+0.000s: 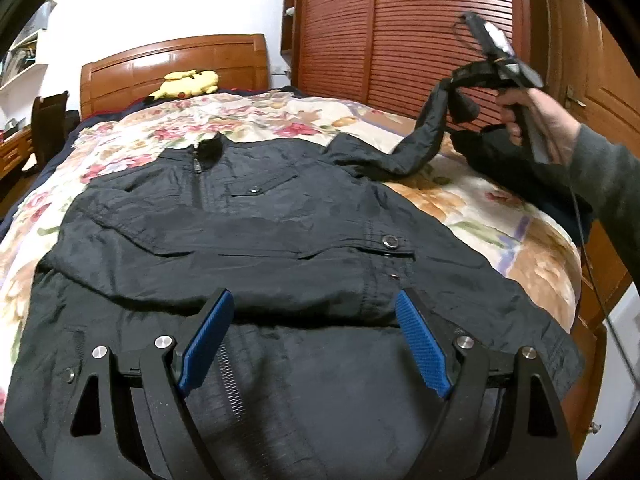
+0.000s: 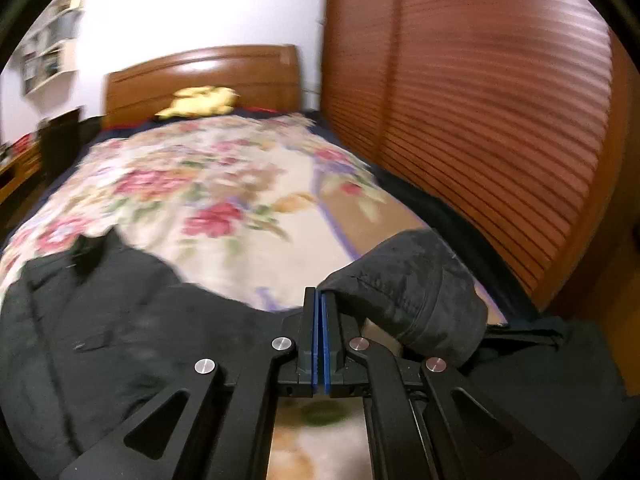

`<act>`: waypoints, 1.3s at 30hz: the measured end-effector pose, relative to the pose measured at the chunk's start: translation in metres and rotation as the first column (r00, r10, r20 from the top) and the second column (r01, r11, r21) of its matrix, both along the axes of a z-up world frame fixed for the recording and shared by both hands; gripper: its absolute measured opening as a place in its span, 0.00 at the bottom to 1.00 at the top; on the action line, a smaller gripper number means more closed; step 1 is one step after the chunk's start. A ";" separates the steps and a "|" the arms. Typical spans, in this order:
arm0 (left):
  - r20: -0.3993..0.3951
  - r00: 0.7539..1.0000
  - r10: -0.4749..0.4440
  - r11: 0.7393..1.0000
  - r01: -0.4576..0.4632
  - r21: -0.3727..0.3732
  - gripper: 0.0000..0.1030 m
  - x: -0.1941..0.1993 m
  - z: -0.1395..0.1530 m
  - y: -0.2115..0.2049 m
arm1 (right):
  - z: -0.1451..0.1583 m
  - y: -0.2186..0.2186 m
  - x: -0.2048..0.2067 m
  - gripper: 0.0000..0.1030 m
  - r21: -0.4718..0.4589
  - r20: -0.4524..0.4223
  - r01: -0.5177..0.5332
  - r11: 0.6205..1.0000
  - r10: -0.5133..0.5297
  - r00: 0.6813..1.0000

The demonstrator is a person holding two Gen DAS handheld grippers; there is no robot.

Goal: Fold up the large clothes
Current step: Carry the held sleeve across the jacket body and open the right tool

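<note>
black crinkled jacket (image 1: pixel 256 240) flat on the floral bed (image 1: pixel 500 208)
left tongs (image 1: pixel 314 344) gape wide above its hem, empty; right tongs (image 2: pixel 320 320) pinched tight on the limp sleeve (image 2: pixel 416 292), lifted beside them.

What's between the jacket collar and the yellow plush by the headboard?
Only the floral blanket. In the left wrist view nothing rests on it between the jacket collar and the plush.

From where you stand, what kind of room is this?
Most likely a home bedroom. A wooden headboard stands at the far end of a bed covered by a floral blanket, a yellow plush toy lies near the headboard, and a tall slatted wooden wardrobe lines the wall beside it.
</note>
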State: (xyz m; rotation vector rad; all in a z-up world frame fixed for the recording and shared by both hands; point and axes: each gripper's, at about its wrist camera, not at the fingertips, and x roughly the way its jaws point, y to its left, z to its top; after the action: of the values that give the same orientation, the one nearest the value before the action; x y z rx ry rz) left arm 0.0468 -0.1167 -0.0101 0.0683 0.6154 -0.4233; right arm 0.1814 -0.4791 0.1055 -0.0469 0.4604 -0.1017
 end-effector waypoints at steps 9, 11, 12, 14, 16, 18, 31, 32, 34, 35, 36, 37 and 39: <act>0.007 0.998 0.065 0.998 -0.065 -0.004 0.81 -0.007 0.001 0.037 | 0.000 0.110 -0.077 0.01 -0.052 0.053 -0.299 0.953 0.302 0.952; 0.004 0.997 0.081 0.997 -0.081 0.003 0.81 -0.008 0.000 0.045 | -0.003 0.130 -0.090 0.01 -0.072 0.049 -0.343 0.937 0.347 0.937; 0.003 0.996 0.086 0.996 -0.086 0.001 0.81 -0.008 0.000 0.048 | -0.005 0.139 -0.098 0.01 -0.087 0.054 -0.359 0.929 0.364 0.930; 0.003 0.996 0.095 0.996 -0.094 -0.005 0.81 -0.010 0.000 0.054 | -0.008 0.146 -0.113 0.01 -0.094 0.057 -0.392 0.915 0.399 0.915; 0.006 0.995 0.103 0.995 -0.103 -0.006 0.81 -0.013 0.001 0.060 | -0.010 0.152 -0.124 0.01 -0.093 0.058 -0.427 0.899 0.433 0.899; 0.007 0.994 0.109 0.994 -0.109 -0.007 0.81 -0.017 0.000 0.065 | -0.012 0.157 -0.134 0.01 -0.093 0.056 -0.466 0.880 0.472 0.880; 0.006 0.989 0.145 0.989 -0.145 -0.032 0.81 -0.026 0.001 0.093 | -0.059 0.153 -0.162 0.01 0.033 -0.154 -0.544 0.839 0.542 0.826; 0.005 0.989 0.145 0.989 -0.145 -0.033 0.81 -0.026 0.000 0.094 | -0.059 0.154 -0.163 0.03 0.032 -0.155 -0.540 0.841 0.537 0.829; 0.006 0.989 0.146 0.989 -0.145 -0.035 0.81 -0.026 0.001 0.095 | -0.051 0.154 -0.164 0.12 0.012 -0.147 -0.529 0.848 0.525 0.838; 0.007 0.989 0.145 0.989 -0.145 -0.036 0.81 -0.027 0.001 0.096 | -0.046 0.152 -0.167 0.23 0.007 -0.136 -0.524 0.852 0.520 0.843; 0.007 0.989 0.146 0.989 -0.145 -0.036 0.81 -0.027 0.001 0.095 | -0.039 0.148 -0.170 0.36 0.006 -0.120 -0.519 0.855 0.516 0.848; 0.007 0.989 0.146 0.989 -0.145 -0.036 0.81 -0.027 0.001 0.095 | -0.038 0.148 -0.178 0.43 0.006 -0.102 -0.517 0.856 0.514 0.851; 0.006 0.989 0.146 0.989 -0.145 -0.039 0.81 -0.027 0.001 0.096 | -0.037 0.147 -0.182 0.56 0.003 -0.064 -0.510 0.860 0.509 0.859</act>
State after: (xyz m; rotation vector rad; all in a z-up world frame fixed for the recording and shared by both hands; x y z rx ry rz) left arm 0.0199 -0.0207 -0.0091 -0.0112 0.5994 -0.2930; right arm -0.0002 -0.3321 0.0683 -0.1860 0.4972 0.4225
